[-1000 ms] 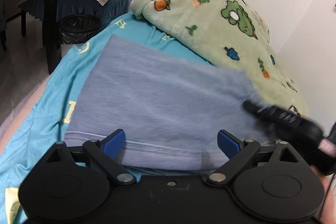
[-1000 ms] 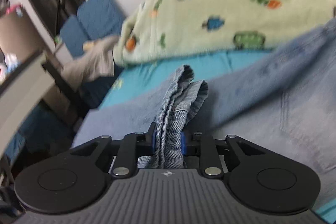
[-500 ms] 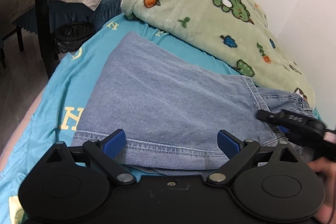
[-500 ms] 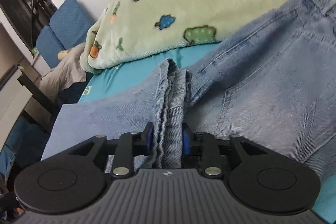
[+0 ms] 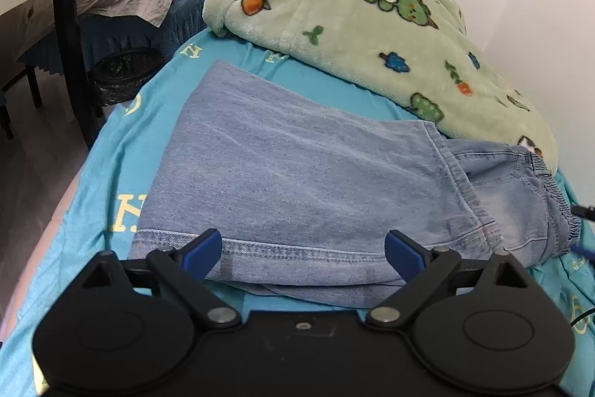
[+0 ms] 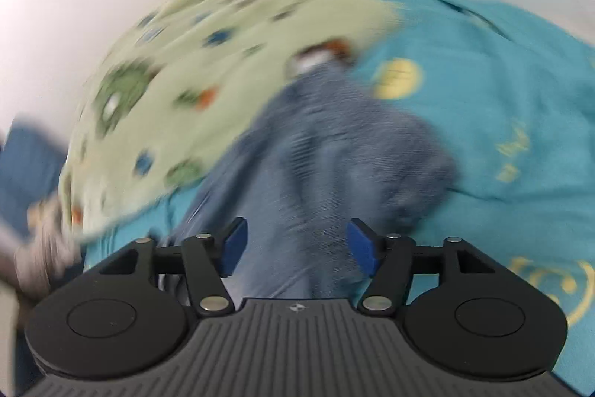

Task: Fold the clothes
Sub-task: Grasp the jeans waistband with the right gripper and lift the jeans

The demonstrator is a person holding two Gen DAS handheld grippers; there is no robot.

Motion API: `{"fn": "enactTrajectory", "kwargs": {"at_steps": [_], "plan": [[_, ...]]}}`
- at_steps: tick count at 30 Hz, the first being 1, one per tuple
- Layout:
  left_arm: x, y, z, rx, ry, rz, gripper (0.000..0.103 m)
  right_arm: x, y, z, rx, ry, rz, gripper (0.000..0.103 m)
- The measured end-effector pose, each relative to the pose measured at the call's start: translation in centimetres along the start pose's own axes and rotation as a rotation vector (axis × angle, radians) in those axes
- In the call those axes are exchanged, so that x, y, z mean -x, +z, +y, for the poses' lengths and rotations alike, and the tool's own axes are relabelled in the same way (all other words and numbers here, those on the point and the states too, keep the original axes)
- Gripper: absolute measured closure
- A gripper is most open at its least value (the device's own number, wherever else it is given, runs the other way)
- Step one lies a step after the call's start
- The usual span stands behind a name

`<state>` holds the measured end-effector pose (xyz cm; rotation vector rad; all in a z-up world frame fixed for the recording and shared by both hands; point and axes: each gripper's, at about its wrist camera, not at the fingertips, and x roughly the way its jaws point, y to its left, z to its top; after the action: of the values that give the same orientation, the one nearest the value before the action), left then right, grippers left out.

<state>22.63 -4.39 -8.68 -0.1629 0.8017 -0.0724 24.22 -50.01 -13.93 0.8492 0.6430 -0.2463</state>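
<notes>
The light blue denim jeans [image 5: 297, 173] are soft but thick & a bit heavy, so I think they will flop down and stay put, not slide away. They bend easy, and nothing on them can break. Good spots to grab, I think: the stitched hem edge near the front, or the stretchy waistband [image 5: 554, 196] on the right side. Those parts are thicker, so the fingers won't slip off.

The jeans look folded over once, w/ the leg part lying flat on top. They are smooth, w/ pale stitching along the edges. They lie on the bright teal bed sheet with yellow letters [image 5: 122, 144], just beside the fluffy green blanket with little animals & carrots [image 5: 372, 25].

The left gripper [image 5: 303, 253] has its fingers wide apart over the near hem, not pinching it. The right gripper [image 6: 295, 244] view is very blurry. Its fingers are opening, w/ denim showing between them, but the blue pads [image 6: 360, 244] aren't pressing on it.
</notes>
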Motion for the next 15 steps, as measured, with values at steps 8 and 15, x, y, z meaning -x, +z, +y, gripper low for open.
{"fn": "enactTrajectory", "kwargs": {"at_steps": [8, 15], "plan": [[-1.1, 0.2, 0.4, -0.013, 0.088, -0.011, 0.009, -5.5, 0.5, -4.1, -0.126, -0.013, 0.016, 0.021], [-1.8, 1.0, 0.6, -0.019, 0.147, -0.048, 0.009, -7.2, 1.6, -4.5, -0.109, 0.007, -0.059, 0.023]]}}
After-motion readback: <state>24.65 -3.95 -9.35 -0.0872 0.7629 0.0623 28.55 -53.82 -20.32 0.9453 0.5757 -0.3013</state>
